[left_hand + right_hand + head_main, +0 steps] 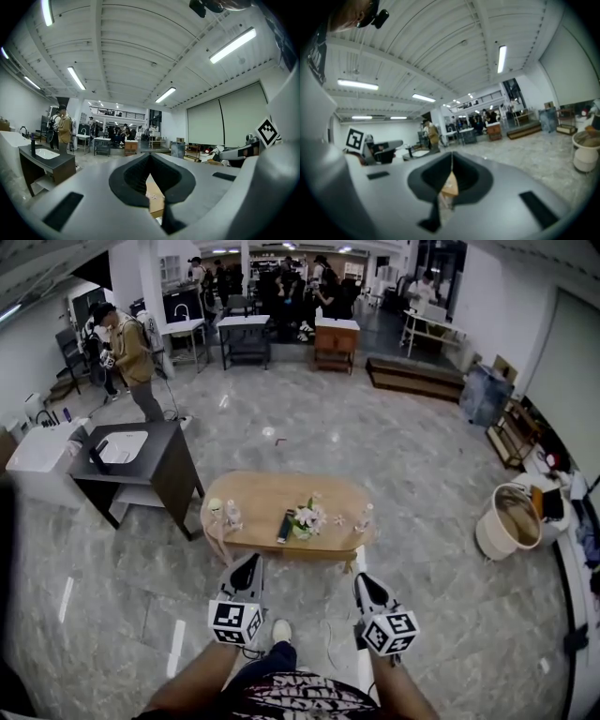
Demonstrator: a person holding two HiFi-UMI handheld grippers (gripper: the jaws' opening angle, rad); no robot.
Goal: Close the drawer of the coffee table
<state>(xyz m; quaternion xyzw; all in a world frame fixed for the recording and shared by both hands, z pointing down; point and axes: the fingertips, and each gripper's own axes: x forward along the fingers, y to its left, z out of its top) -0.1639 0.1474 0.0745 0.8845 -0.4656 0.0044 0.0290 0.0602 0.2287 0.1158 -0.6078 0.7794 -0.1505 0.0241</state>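
Oval wooden coffee table point(258, 495) on glossy marble floor point(394, 446), small flower arrangement point(307, 517) mid-top, dark slim object point(285, 526) beside it, small bottles point(225, 513) at left end.

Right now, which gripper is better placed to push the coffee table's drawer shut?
Left, probably: the left gripper is nearer what looks like the drawer jutting at the coffee table's left end; the right gripper faces the other end.
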